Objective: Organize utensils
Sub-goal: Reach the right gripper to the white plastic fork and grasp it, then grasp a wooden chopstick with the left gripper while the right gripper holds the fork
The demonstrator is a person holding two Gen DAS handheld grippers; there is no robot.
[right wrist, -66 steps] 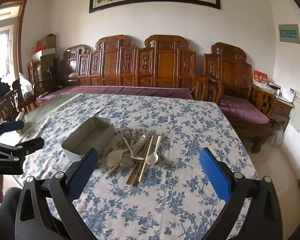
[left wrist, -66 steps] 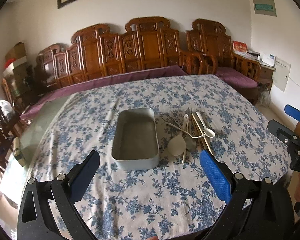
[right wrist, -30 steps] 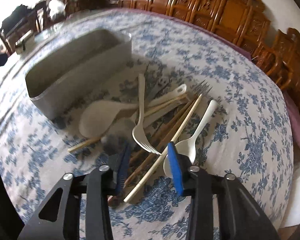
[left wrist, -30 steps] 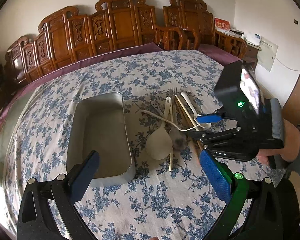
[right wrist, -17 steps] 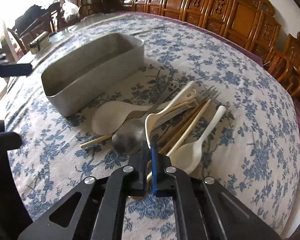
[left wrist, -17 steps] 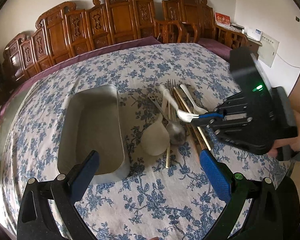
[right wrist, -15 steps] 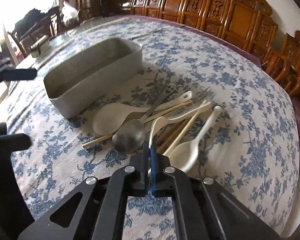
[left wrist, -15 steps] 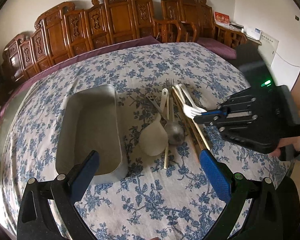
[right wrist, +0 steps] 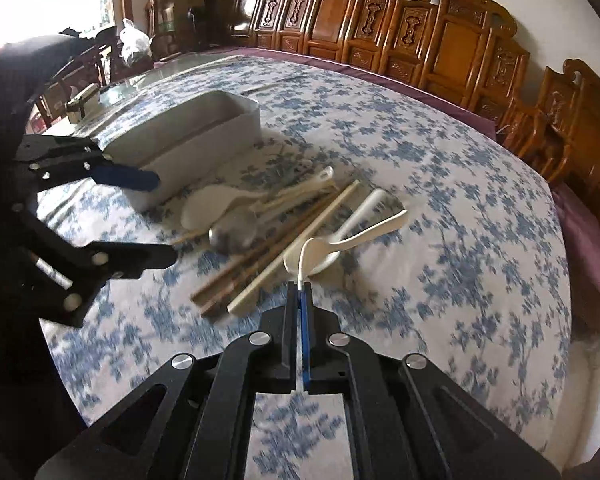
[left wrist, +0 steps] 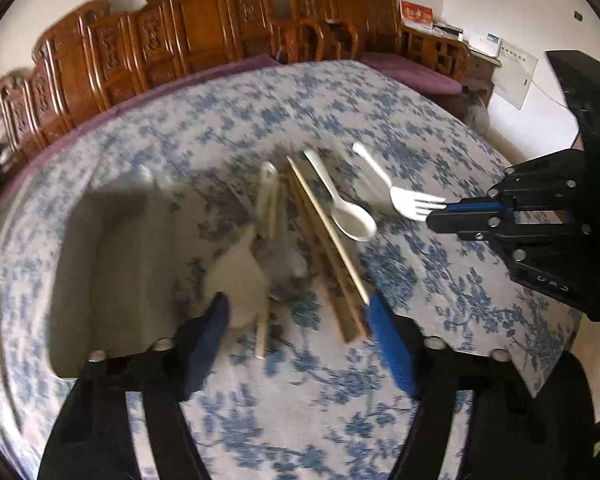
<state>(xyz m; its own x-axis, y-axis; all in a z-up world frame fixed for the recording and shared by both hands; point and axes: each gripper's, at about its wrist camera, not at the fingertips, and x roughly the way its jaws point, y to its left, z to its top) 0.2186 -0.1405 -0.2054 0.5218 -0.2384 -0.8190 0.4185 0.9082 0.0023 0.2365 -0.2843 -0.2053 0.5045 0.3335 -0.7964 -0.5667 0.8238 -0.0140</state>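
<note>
A white plastic fork (right wrist: pixel 356 238) hangs just above the pile, its tines pinched in my shut right gripper (right wrist: pixel 300 292). The left wrist view shows that fork (left wrist: pixel 414 204) and right gripper (left wrist: pixel 436 220) off to the right of the heap. The rest of the heap lies on the cloth: white spoon (left wrist: pixel 352 220), chopsticks (left wrist: pixel 328 248), rice paddle (left wrist: pixel 236 280), metal ladle (left wrist: pixel 286 268). My left gripper (left wrist: pixel 296 312) hovers low over the heap's near end. Its jaws are closing; the paddle's edge and stick ends lie between them, untouched. The grey tin (left wrist: pixel 112 272) sits to the left.
The table wears a blue floral cloth (right wrist: pixel 440 200). Carved wooden chairs (right wrist: pixel 420 32) line its far side and right. A small box (right wrist: pixel 80 108) sits beyond the tin (right wrist: pixel 204 136). The table's right edge (left wrist: pixel 540 360) lies close under the right gripper.
My right gripper shut on the fork's tines and carried it up and right, off the pile. My left gripper came down closer to the utensils and its jaws narrowed.
</note>
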